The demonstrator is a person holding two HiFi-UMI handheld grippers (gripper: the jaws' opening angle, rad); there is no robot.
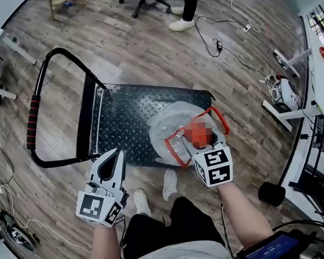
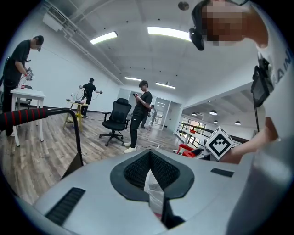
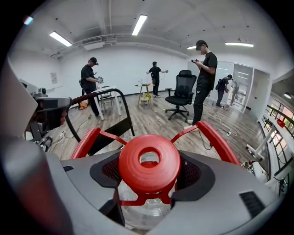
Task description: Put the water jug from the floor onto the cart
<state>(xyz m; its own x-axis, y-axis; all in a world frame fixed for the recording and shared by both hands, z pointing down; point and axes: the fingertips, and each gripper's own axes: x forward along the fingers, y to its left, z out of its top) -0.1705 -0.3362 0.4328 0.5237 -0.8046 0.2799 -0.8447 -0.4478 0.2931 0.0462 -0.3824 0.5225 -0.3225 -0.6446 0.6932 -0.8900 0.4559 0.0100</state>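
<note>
My right gripper (image 3: 149, 169) pinching red cap (image 3: 138, 172) of water jug (image 1: 170, 125). Jug over near right corner of cart (image 1: 127, 112), base hidden, can't tell if resting. Left gripper (image 2: 149, 155) fingers pressed together, nothing between them.

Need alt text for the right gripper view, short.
Right tool clamped on the jug's red cap, its red handle arching on both sides. Behind: the cart's push bar, wood floor, an office chair and several people standing.
</note>
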